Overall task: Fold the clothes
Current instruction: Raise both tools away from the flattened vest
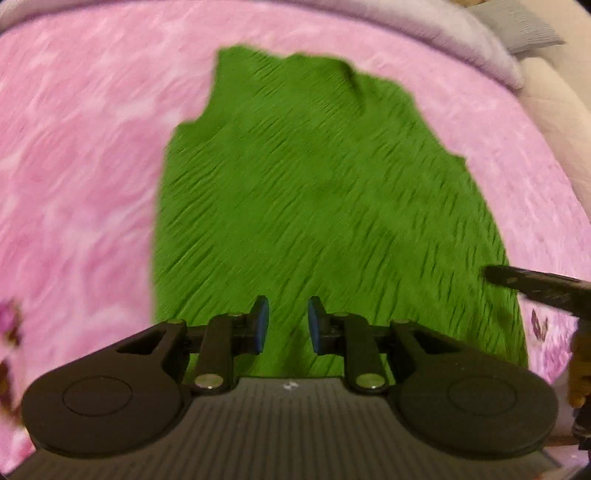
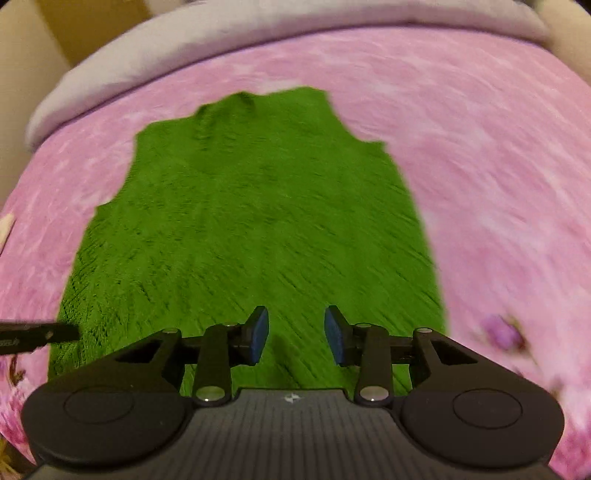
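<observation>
A green ribbed sleeveless top (image 1: 314, 192) lies flat on a pink bedspread (image 1: 81, 166), its hem nearest me and its shoulders far away. My left gripper (image 1: 287, 325) hovers over the hem, open, with nothing between its blue pads. The right wrist view shows the same green top (image 2: 258, 221) from the other side. My right gripper (image 2: 295, 338) is open above the hem, holding nothing. Both views are motion-blurred. The other gripper's black finger pokes in at the right edge (image 1: 532, 284) of the left wrist view and at the left edge (image 2: 37, 334) of the right wrist view.
The pink bedspread (image 2: 498, 184) surrounds the top on all sides. A lilac rolled blanket edge (image 2: 229, 29) runs along the far side. A grey pillow (image 1: 517, 26) sits at the far right. A floral print (image 2: 502, 334) marks the spread near my right gripper.
</observation>
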{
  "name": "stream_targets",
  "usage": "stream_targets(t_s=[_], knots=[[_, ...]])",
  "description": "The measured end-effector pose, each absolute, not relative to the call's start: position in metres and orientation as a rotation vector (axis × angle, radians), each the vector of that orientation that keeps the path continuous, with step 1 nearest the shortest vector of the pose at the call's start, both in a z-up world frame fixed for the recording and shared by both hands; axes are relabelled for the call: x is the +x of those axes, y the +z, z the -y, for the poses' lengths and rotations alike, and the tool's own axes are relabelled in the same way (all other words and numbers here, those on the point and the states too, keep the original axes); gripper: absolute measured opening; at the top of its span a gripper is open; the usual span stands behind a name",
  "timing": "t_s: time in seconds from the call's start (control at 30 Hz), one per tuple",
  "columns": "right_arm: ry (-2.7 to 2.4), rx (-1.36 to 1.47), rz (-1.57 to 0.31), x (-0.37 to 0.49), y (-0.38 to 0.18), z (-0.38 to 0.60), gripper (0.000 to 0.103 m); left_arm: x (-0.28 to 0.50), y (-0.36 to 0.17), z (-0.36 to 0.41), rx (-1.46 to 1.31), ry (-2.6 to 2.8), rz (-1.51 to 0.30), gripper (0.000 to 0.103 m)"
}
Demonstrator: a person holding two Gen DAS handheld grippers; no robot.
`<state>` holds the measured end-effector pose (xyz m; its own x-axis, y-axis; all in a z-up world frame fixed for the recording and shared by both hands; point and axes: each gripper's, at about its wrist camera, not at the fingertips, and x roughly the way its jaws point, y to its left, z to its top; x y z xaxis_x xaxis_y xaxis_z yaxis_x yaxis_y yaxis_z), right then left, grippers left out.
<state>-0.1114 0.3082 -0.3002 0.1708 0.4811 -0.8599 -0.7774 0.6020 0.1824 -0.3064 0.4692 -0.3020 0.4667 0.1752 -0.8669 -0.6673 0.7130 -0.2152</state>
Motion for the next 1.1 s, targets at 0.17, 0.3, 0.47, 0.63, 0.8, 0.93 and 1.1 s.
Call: stream_targets(t_s=[0.17,0.3,0.47,0.63,0.8,0.93,1.1], knots=[[0.962,-0.362,-0.982,-0.138,-0.32,-0.284,0.043,-0.312,-0.335,-0.428,-0.502,0.576,-0.938,0.019],[0.965,-0.357,-0.915,-0.166,-0.327,-0.242,0.05,-0.352,-0.337,-0.394,-0.454,0.61,-0.876,0.019],[0.968,-0.351,-0.83,-0.201,-0.336,-0.189,0.051,-0.396,-0.333,-0.348,-0.376,0.638,-0.825,0.019],[0.897,-0.287,-0.908,-0.228,-0.32,-0.16,0.056,-0.429,-0.304,-0.316,-0.417,0.657,-0.794,0.023],[0.811,-0.225,-0.858,-0.249,-0.282,-0.145,0.079,-0.459,-0.27,-0.287,-0.395,0.735,-0.707,0.035],[0.769,-0.223,-0.799,-0.268,-0.254,-0.132,0.088,-0.473,-0.252,-0.266,-0.373,0.75,-0.677,0.045],[0.773,-0.204,-0.759,-0.286,-0.231,-0.117,0.088,-0.483,-0.237,-0.245,-0.345,0.746,-0.652,0.051]])
